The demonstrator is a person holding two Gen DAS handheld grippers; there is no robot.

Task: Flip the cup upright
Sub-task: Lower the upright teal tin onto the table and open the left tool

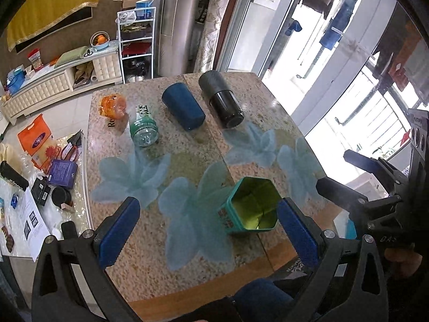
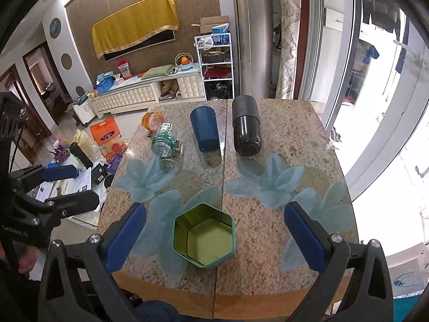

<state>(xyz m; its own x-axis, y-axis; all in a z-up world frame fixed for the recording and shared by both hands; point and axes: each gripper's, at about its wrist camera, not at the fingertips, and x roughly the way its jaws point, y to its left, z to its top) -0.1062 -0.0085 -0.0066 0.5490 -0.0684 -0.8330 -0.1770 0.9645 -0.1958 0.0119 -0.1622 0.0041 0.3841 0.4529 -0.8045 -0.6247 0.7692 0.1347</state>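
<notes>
A dark blue cup (image 1: 183, 106) (image 2: 204, 128) lies on its side at the far part of the stone table (image 1: 187, 252) (image 2: 295, 139). A black cup (image 1: 221, 99) (image 2: 246, 126) lies on its side to its right. A green hexagonal tin (image 1: 250, 205) (image 2: 204, 234) stands upright and open near the front edge. My left gripper (image 1: 211, 230) is open above the front of the table, the tin by its right finger. My right gripper (image 2: 214, 237) is open, with the tin between its fingers but untouched. Each gripper also shows in the other's view (image 1: 346, 171) (image 2: 67, 187).
A clear green-labelled bottle (image 1: 143, 128) (image 2: 164, 141) and an orange glass jar (image 1: 113, 106) (image 2: 152, 120) lie at the far left of the table. A low side table with boxes and papers (image 1: 53, 177) stands left. A sliding glass door (image 2: 375, 107) is to the right.
</notes>
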